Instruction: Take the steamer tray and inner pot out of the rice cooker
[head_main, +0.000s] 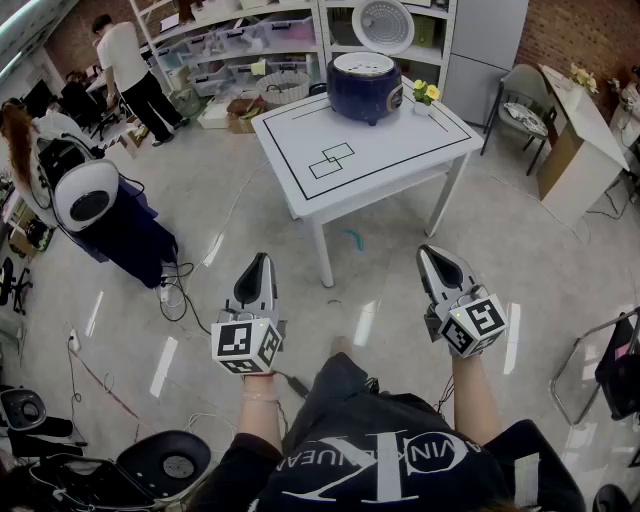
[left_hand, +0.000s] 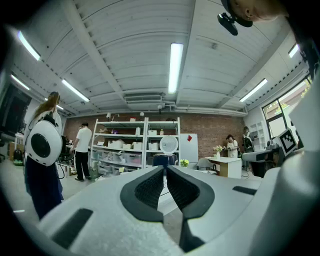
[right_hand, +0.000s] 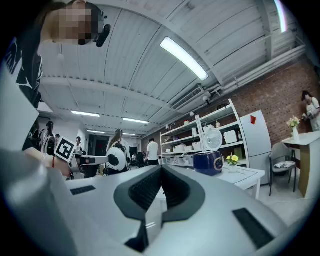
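Both held out level, side by side: left gripper (head_main: 262, 262), right gripper (head_main: 428, 252)
Each points over the floor (head_main: 250, 220) toward the table (head_main: 400, 150), well short of it; both pairs of jaws are together with nothing between them. Rice cooker (head_main: 365, 88) stands at the tabletop's far edge, lid (head_main: 383, 25) raised, flowers (head_main: 426, 93) just beside it, well apart from both grippers
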